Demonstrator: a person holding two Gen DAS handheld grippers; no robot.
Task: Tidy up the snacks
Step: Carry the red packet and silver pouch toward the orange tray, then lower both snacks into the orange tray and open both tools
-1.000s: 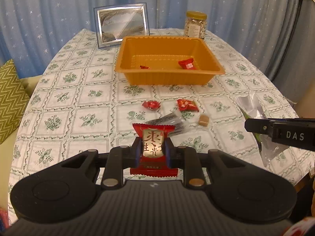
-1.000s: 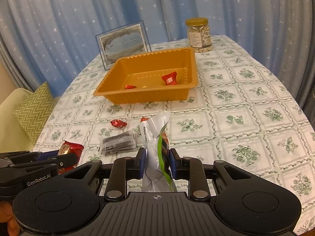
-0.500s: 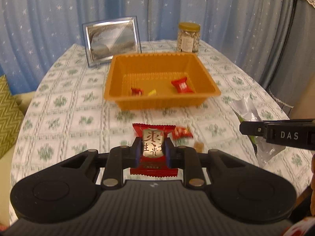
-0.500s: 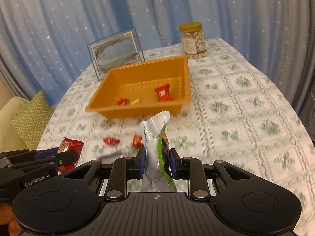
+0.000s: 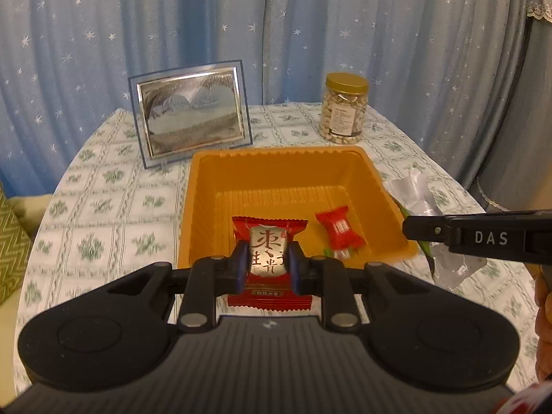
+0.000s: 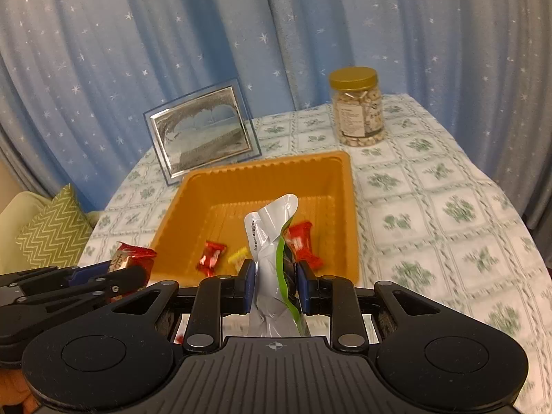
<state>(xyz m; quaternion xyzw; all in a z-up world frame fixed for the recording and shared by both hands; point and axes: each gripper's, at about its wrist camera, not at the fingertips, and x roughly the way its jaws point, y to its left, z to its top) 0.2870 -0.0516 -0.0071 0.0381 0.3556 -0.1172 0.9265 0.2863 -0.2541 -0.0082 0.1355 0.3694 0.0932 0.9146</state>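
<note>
My left gripper (image 5: 267,269) is shut on a red snack packet with a silver label (image 5: 269,241), held just over the near rim of the orange tray (image 5: 276,162). My right gripper (image 6: 274,284) is shut on a crumpled silver and green pouch (image 6: 269,241), also at the tray's (image 6: 262,169) near edge. Inside the tray lie a red candy (image 5: 339,229), another red candy (image 6: 210,257) and a small yellow one (image 6: 238,255). The right gripper shows at the right of the left wrist view (image 5: 483,238); the left gripper shows at the left of the right wrist view (image 6: 69,286).
A framed picture (image 5: 191,119) stands behind the tray at the left. A jar of nuts with a gold lid (image 5: 343,108) stands behind it at the right. The oval table has a green-patterned cloth (image 6: 448,207). A green zigzag cushion (image 6: 51,234) lies off the table's left.
Both grippers have moved forward from the table's near part to the tray's near edge, each still holding its packet. The loose candies on the cloth have dropped out of view.
</note>
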